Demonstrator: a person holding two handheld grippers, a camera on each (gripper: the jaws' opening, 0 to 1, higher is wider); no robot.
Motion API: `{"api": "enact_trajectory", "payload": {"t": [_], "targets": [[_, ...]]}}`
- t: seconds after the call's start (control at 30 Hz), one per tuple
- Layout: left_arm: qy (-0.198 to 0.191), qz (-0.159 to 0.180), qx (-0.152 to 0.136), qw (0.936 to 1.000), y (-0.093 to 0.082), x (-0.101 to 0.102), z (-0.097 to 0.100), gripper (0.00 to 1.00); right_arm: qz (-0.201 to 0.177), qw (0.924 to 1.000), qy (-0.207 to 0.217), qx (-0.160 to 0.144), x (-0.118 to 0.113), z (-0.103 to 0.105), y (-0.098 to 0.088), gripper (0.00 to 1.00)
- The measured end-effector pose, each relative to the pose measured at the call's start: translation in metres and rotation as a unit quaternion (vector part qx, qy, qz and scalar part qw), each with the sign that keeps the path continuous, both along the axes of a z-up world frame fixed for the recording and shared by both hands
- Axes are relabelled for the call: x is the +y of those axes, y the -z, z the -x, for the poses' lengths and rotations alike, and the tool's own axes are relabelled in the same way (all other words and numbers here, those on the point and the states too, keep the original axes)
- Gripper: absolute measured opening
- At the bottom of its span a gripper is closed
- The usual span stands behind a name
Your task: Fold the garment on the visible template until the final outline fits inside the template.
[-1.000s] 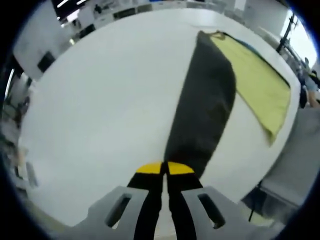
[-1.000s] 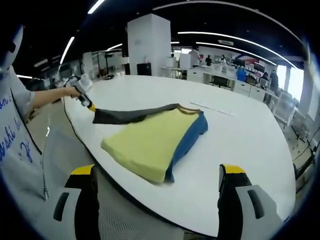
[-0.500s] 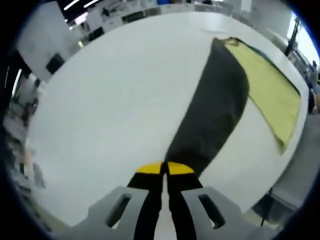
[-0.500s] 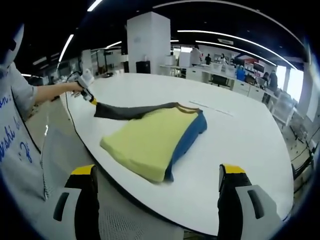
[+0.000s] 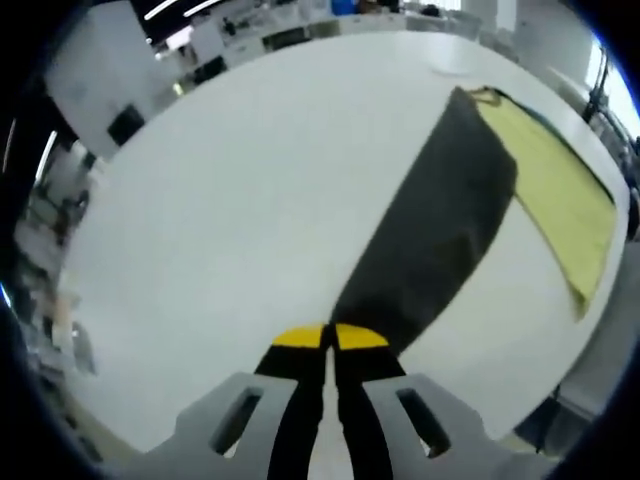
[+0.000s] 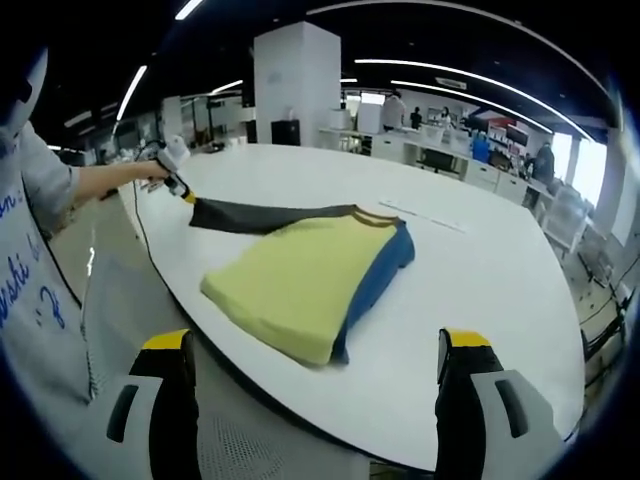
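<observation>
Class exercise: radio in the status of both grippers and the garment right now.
Left gripper shut on dark sleeve, stretched out from yellow garment. Right gripper open, off the white table. Nothing in the way.

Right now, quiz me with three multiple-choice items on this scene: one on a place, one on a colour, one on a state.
1. Where does the garment lie?
A. on the white table
B. on the floor
C. over a chair

2. What colour is the sleeve that the left gripper holds?
A. red
B. dark grey
C. white

3. How does the right gripper stand?
A. shut on the garment's hem
B. shut on nothing
C. open, apart from the garment

Answers:
1. A, the yellow body rests flat on the white table.
2. B, dark grey cloth runs up from the shut jaws.
3. C, its jaws stand wide apart with nothing between them.
</observation>
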State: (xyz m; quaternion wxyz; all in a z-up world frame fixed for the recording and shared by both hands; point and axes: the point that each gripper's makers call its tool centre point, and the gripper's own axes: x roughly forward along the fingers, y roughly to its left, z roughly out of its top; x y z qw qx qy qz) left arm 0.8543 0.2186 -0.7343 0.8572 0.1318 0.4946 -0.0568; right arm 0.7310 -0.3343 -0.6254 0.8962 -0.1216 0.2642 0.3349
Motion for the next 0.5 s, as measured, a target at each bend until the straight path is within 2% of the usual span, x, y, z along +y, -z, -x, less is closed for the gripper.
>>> {"api": "enact_trajectory", "payload": {"t": [0.17,0.27,0.5], "targets": [[-0.002,-0.008,-0.013,0.9999,-0.002,0.005,-0.007,0.0,0.007,1.0,0.002,0.005,0.0,0.002,0.003,1.0],[0.002,-0.014,-0.034,0.9993,-0.006,0.009,-0.015,0.0,0.004,1.0,0.005,0.006,0.001,0.002,0.003,1.0],[-0.005,-0.014,-0.035,0.9993,-0.006,0.019,-0.022,0.0,0.006,0.9999,0.009,0.008,0.004,0.002,0.003,1.0]]}}
